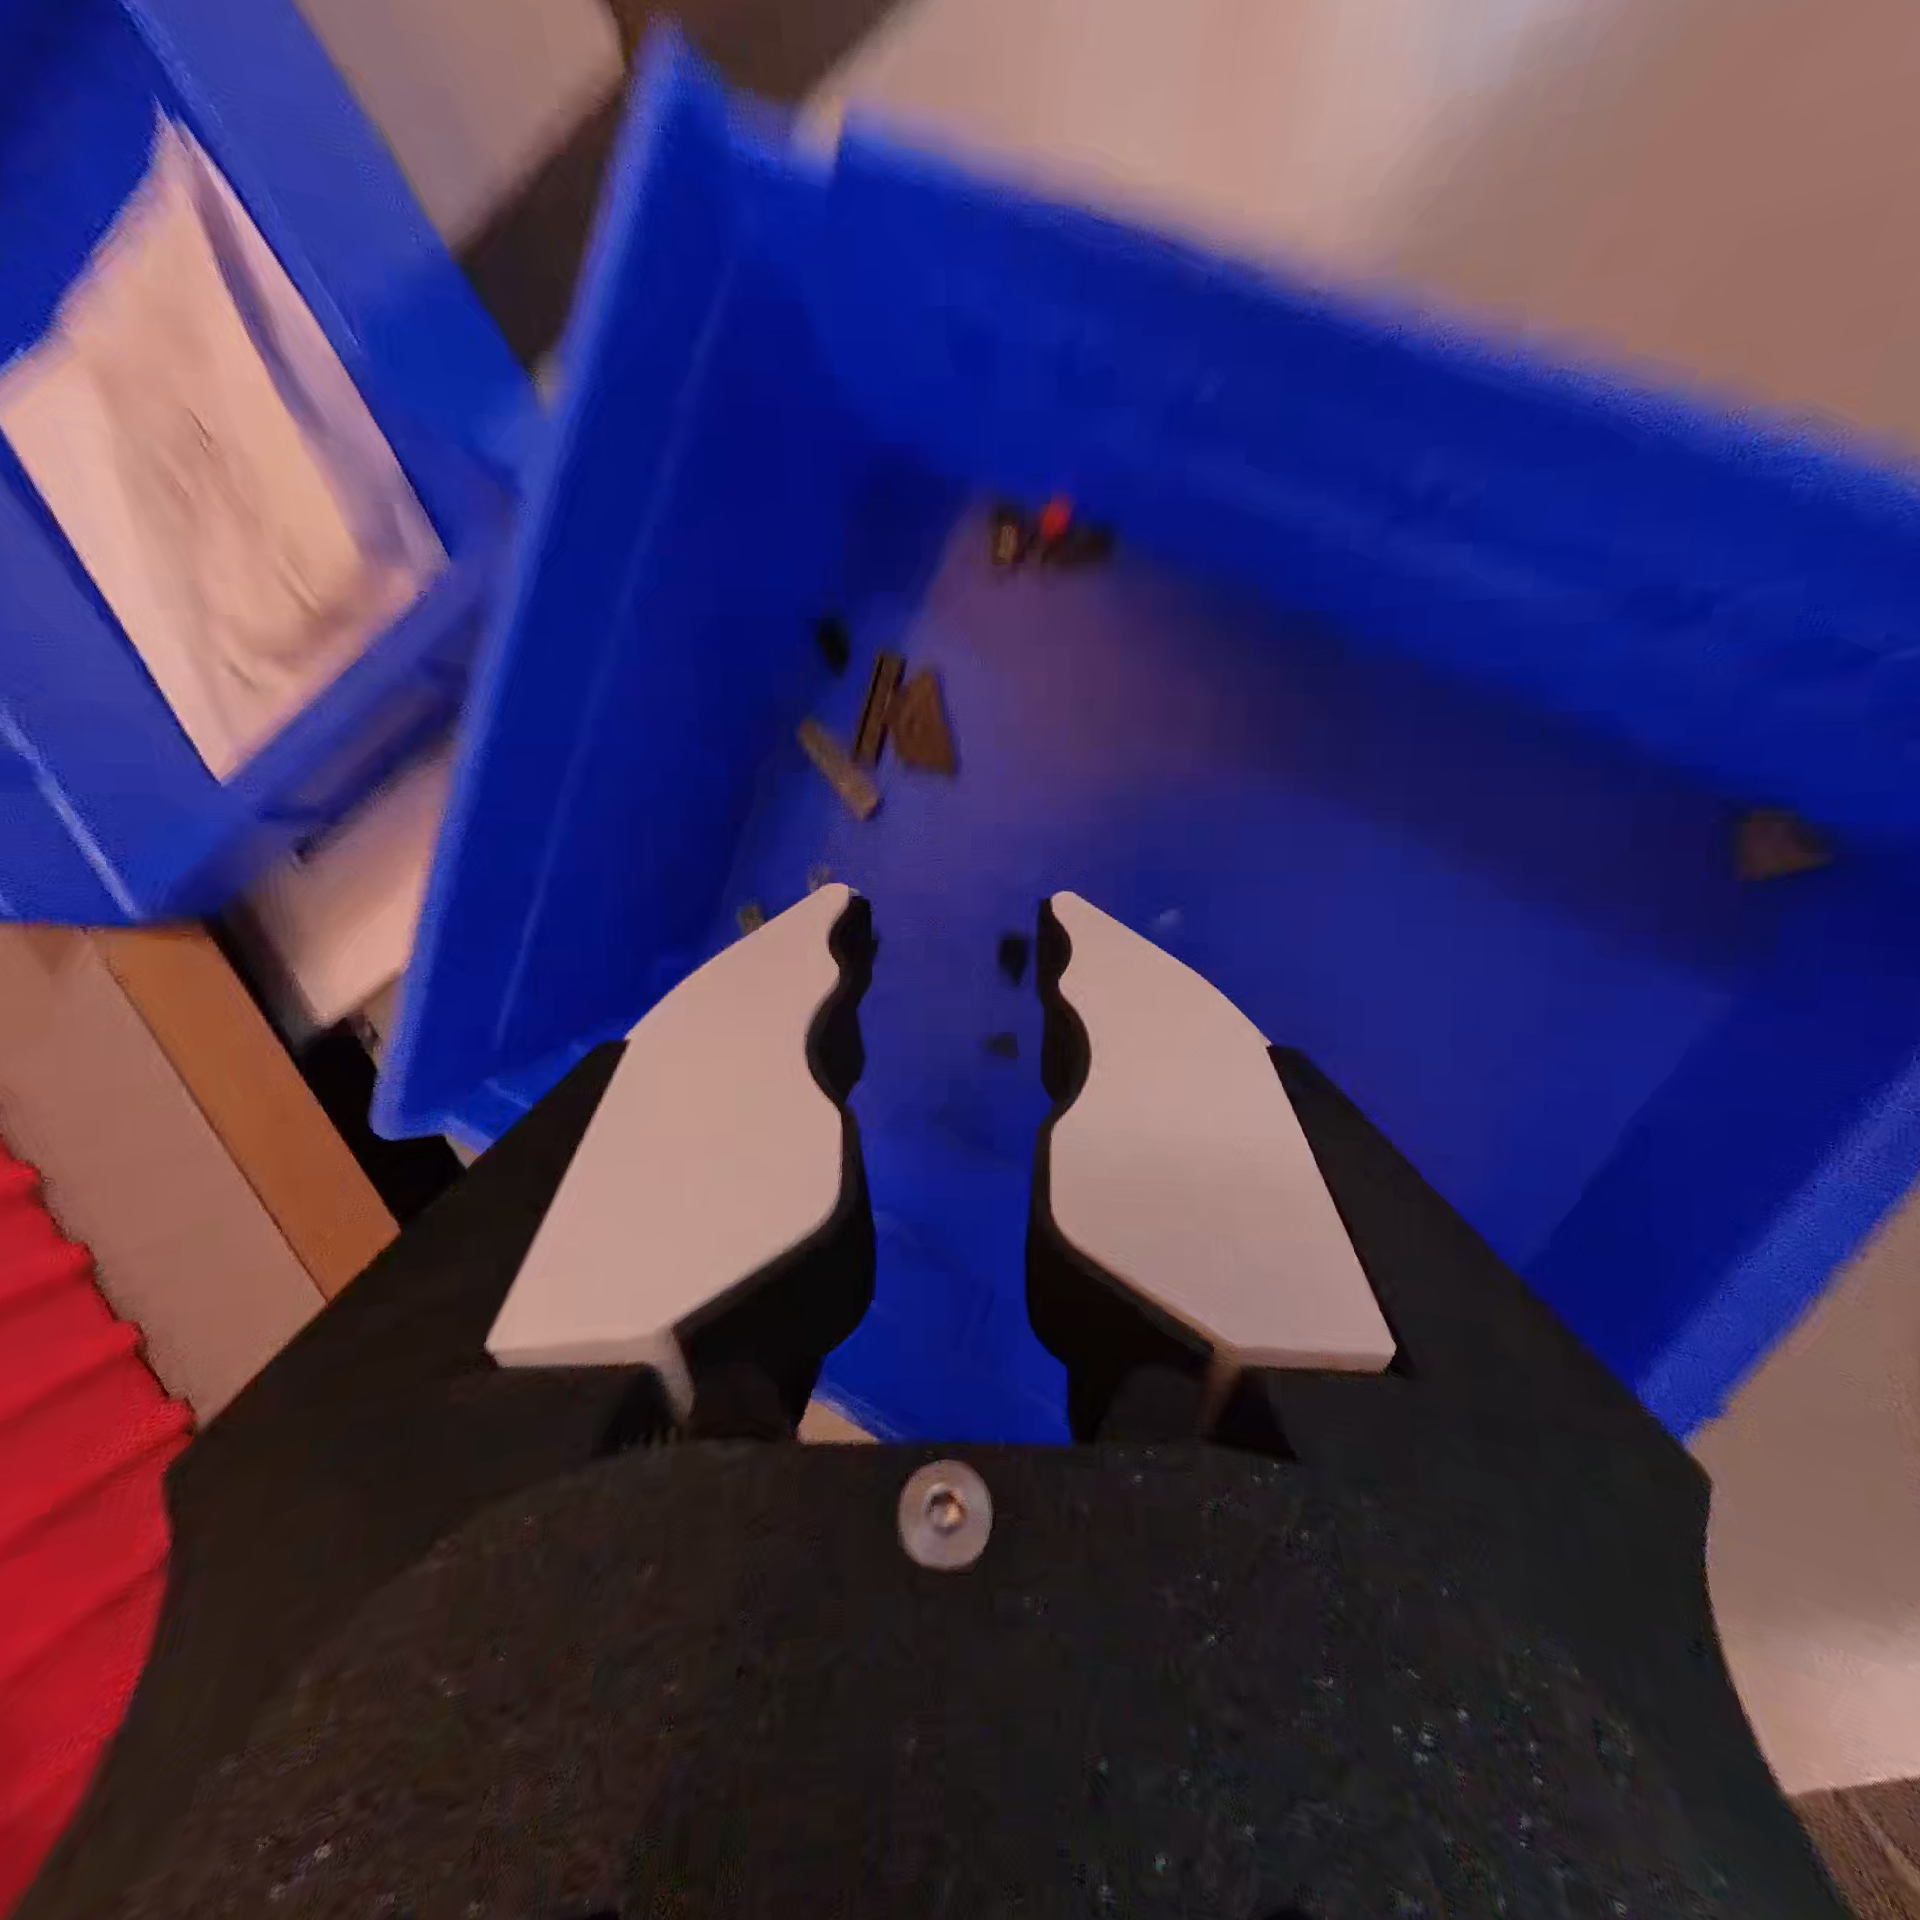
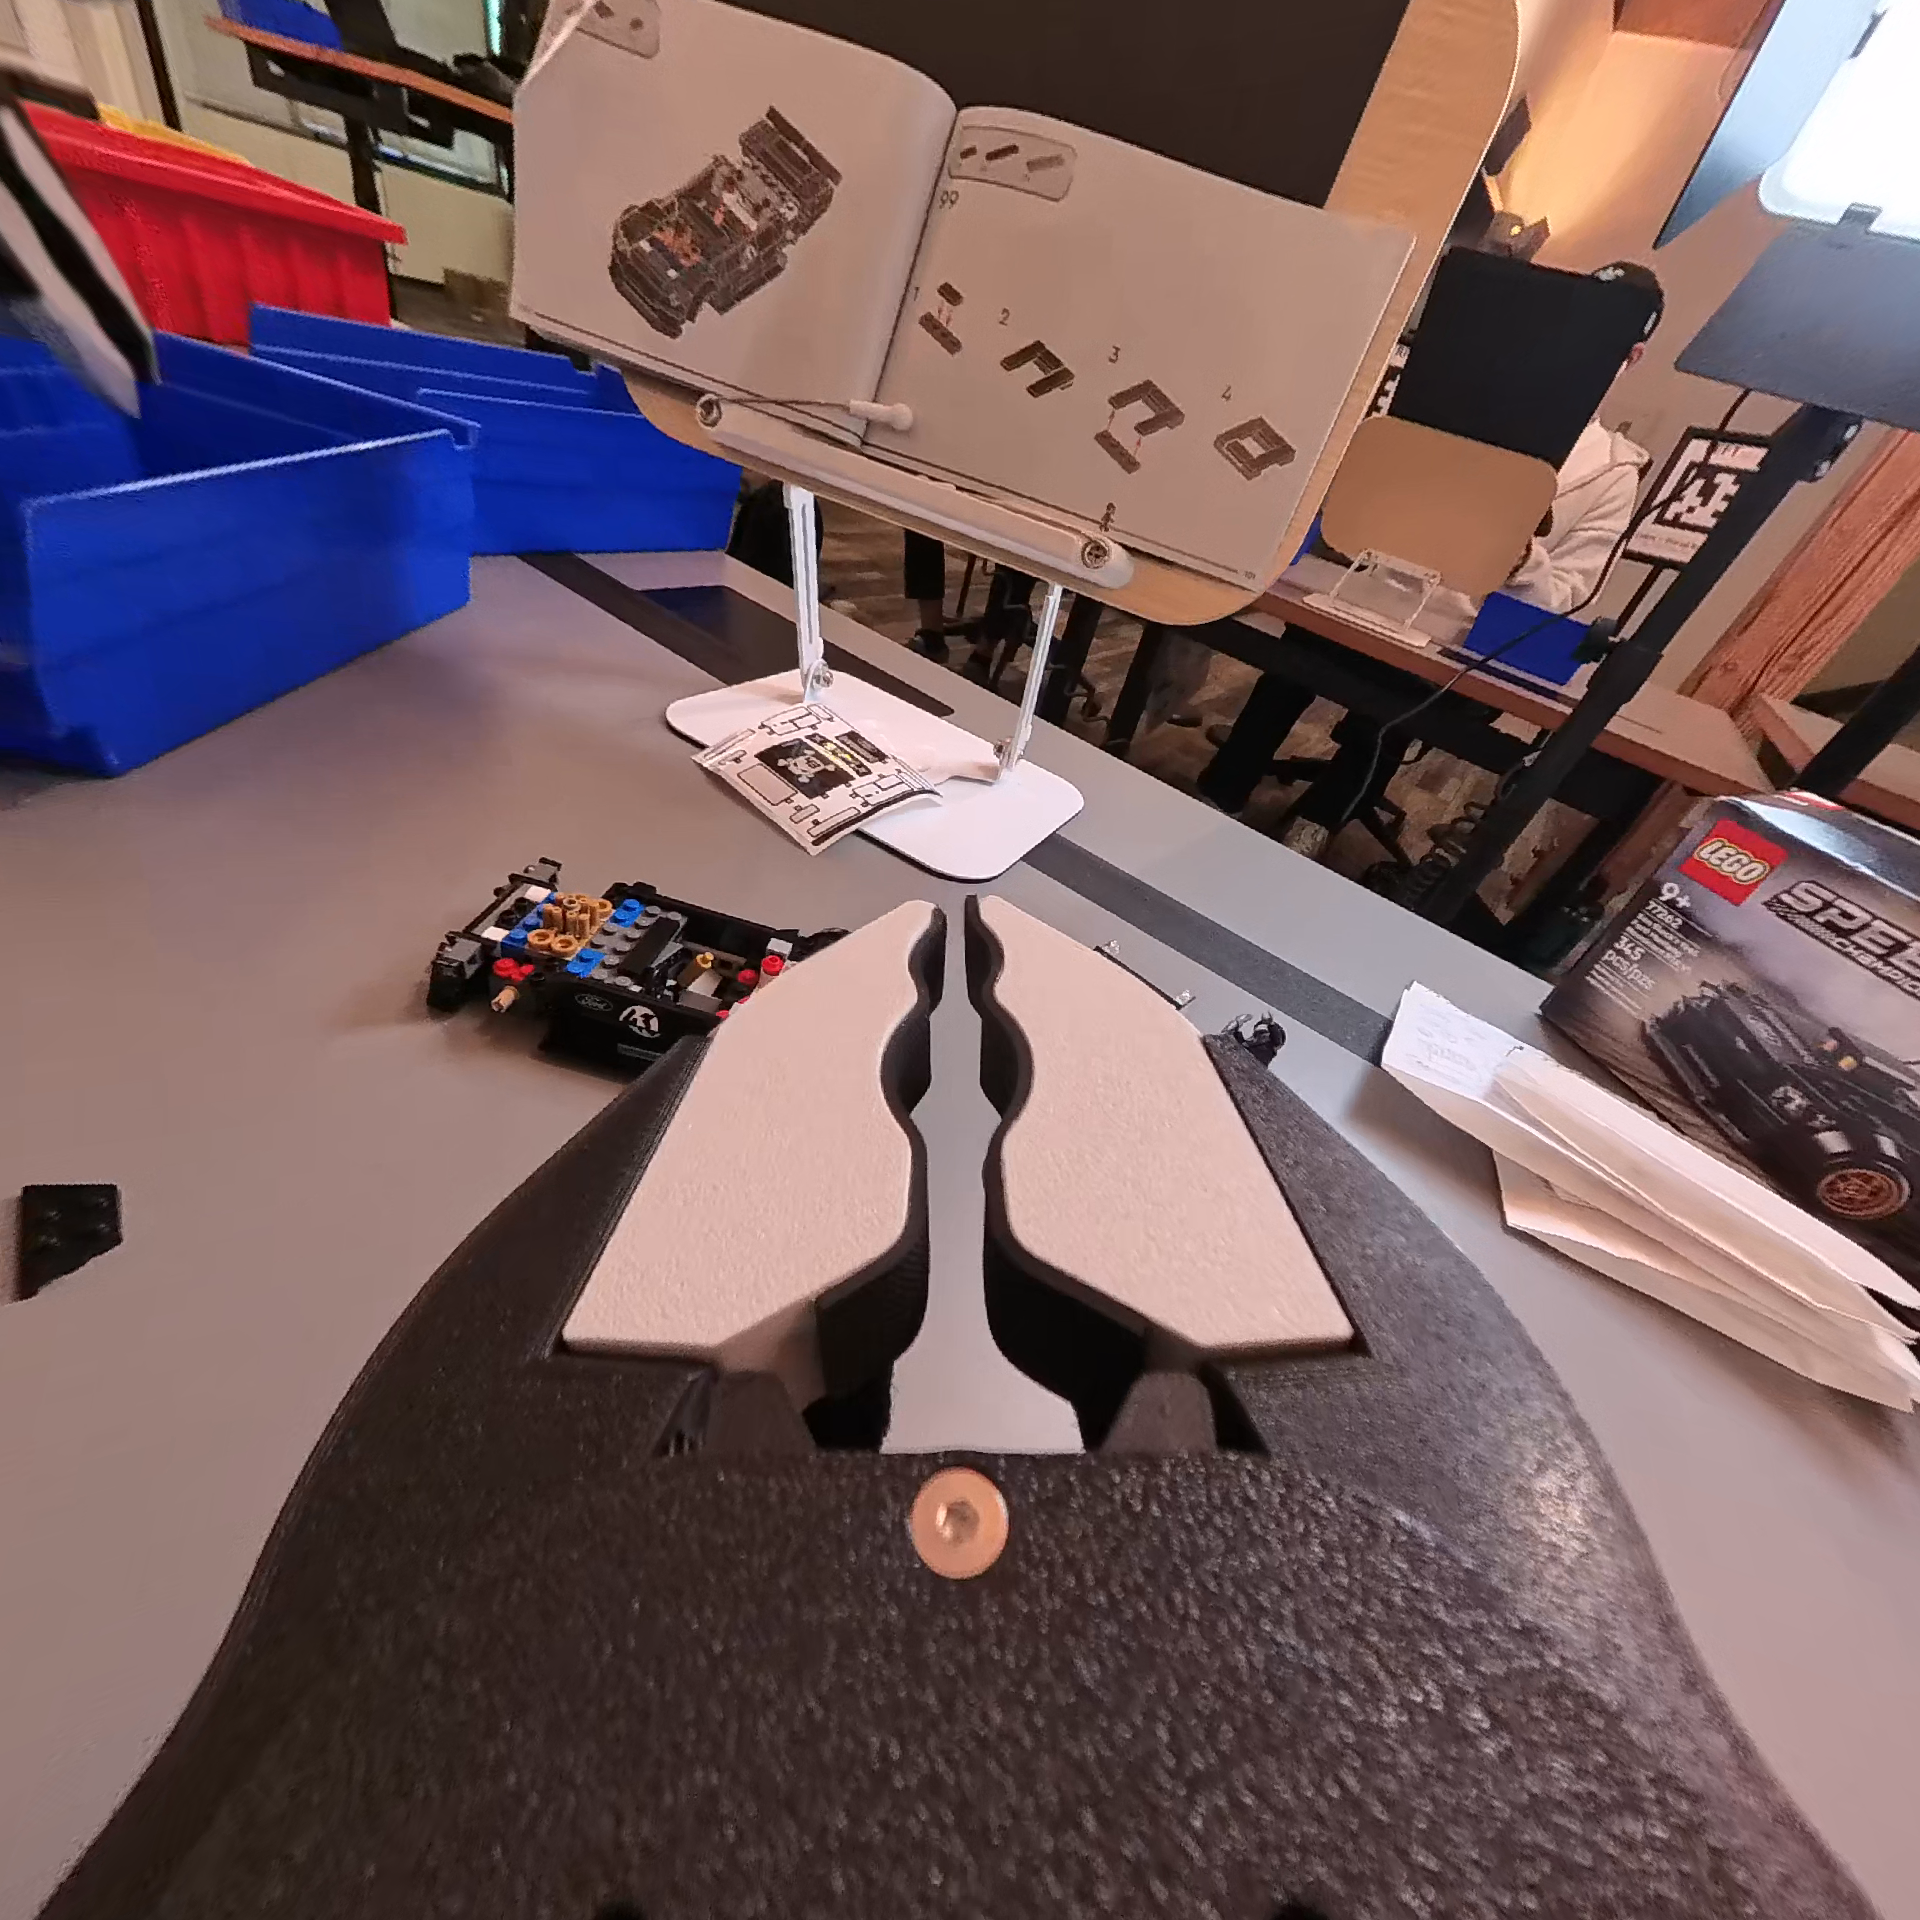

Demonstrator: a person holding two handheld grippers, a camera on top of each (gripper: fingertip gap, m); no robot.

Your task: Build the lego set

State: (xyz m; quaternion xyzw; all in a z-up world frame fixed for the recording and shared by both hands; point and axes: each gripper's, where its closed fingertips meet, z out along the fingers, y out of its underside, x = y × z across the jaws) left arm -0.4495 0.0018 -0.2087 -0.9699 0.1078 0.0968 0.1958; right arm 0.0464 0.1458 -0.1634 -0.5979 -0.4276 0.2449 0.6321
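Note:
The left wrist view is motion-blurred. My left gripper (image 1: pixel 948 914) is open and empty, held over a blue bin (image 1: pixel 1351 540). Several small dark Lego pieces (image 1: pixel 894 717) lie on the bin's floor, and a wedge-shaped one (image 1: pixel 1777 847) lies at the right. My right gripper (image 2: pixel 954 912) is shut with nothing between its fingers, low over the grey table (image 2: pixel 260 1039). A partly built black Lego car (image 2: pixel 613 966) lies just left of its tips. A loose black plate (image 2: pixel 68 1236) lies at the far left. The left gripper also shows at the upper left of the right wrist view (image 2: pixel 73 270).
An open instruction booklet (image 2: pixel 935 291) sits on a white stand, with a sticker sheet (image 2: pixel 821 769) on its base. The Lego box (image 2: pixel 1766 987) and paper bags (image 2: pixel 1662 1195) lie at the right. Blue bins (image 2: pixel 239 582) and a red bin (image 2: pixel 208 239) stand at the left. A second blue bin (image 1: pixel 208 499) holds something pale. The gap from one gripper's tips to the other's is roughly 50 cm. The loose black plate (image 2: pixel 68 1236) sits 20 cm or so from the ends of my right fingers.

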